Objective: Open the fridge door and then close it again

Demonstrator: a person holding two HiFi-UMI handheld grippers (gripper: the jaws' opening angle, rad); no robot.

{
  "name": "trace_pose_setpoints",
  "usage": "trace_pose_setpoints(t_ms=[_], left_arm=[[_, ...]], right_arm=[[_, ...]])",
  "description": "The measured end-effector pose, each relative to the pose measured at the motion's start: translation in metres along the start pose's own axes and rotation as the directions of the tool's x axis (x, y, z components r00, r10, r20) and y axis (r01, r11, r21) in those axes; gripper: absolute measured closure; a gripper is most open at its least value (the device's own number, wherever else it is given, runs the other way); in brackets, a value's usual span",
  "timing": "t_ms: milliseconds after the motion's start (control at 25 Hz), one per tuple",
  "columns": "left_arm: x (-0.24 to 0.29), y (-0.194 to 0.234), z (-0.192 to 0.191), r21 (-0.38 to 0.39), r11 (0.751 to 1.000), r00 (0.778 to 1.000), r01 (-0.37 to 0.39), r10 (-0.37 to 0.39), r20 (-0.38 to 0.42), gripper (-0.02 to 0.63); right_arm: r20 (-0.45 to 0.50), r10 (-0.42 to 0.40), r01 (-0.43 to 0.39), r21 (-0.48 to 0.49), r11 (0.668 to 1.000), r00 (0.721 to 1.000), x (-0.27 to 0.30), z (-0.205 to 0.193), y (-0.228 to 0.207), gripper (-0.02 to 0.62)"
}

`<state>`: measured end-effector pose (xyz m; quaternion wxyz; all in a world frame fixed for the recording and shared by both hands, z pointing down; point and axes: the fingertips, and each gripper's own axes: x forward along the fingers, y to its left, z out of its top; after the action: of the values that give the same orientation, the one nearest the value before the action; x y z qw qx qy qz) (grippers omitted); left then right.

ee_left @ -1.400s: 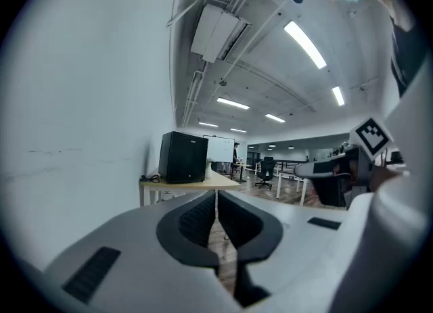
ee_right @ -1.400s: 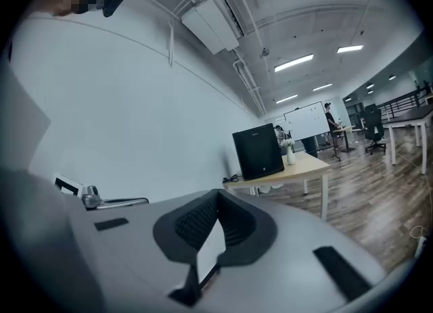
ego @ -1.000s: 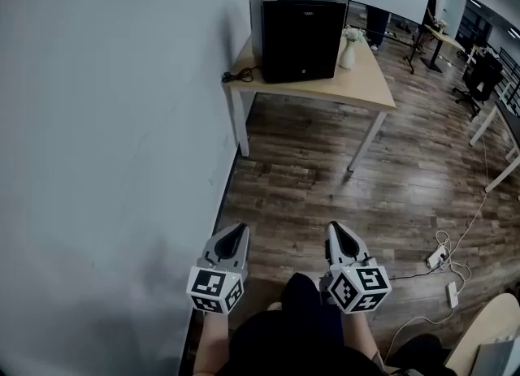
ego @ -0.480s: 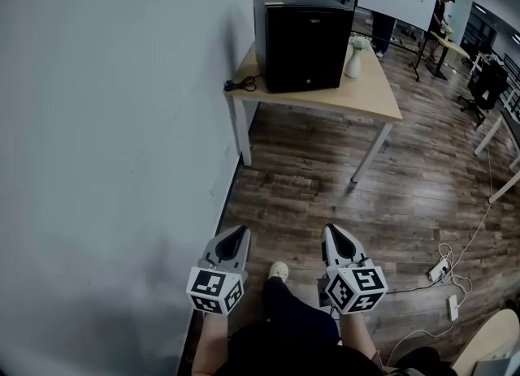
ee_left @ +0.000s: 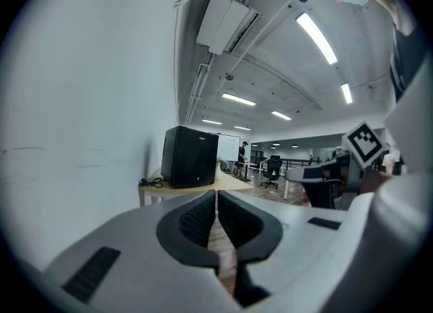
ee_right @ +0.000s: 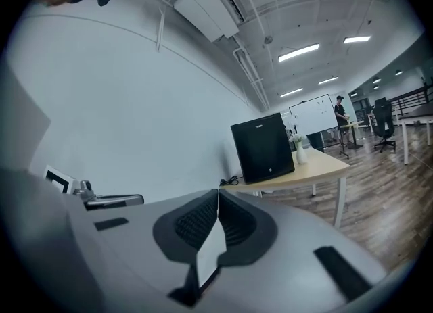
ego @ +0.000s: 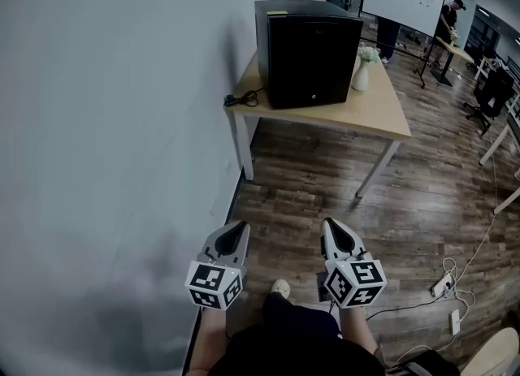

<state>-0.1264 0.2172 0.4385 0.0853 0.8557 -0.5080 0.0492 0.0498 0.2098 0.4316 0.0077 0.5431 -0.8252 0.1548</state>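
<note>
Left tongs [ego: 236, 228], right tongs [ego: 329, 226] clenched empty; fridge [ego: 313, 54] at twelve o'clock on desk [ego: 382, 114], door likely stiff: take its edge.

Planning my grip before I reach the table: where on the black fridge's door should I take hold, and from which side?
No handle shows on the fridge door: its front is flat and faces you. Likely best to grip a vertical edge, coming from the front. Which edge is hinged I cannot tell from here. The vase stands close by its right edge, so watch it there.

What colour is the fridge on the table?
Black. The fridge shows best in the head view.
</note>
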Motion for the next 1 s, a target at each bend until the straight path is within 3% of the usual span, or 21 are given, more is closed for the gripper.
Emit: trace_pose_setpoints(t_ms=[440,1000], left_arm=[[0.09,0.038,0.024,0.008,1.0,1.0,0.021,-0.021,-0.006,0.594],[0.172,0.065,0.024,-0.009,0.999,0.999,0.043,-0.043,-0.02,0.594]], right_arm=[[0.015,-0.02,0.02,0.006,1.0,1.0,0.08,0.033,-0.045,0.604],[0.012,-0.052,0.051,0.033,0.998,0.999,0.148,0.04,-0.093,0.604]])
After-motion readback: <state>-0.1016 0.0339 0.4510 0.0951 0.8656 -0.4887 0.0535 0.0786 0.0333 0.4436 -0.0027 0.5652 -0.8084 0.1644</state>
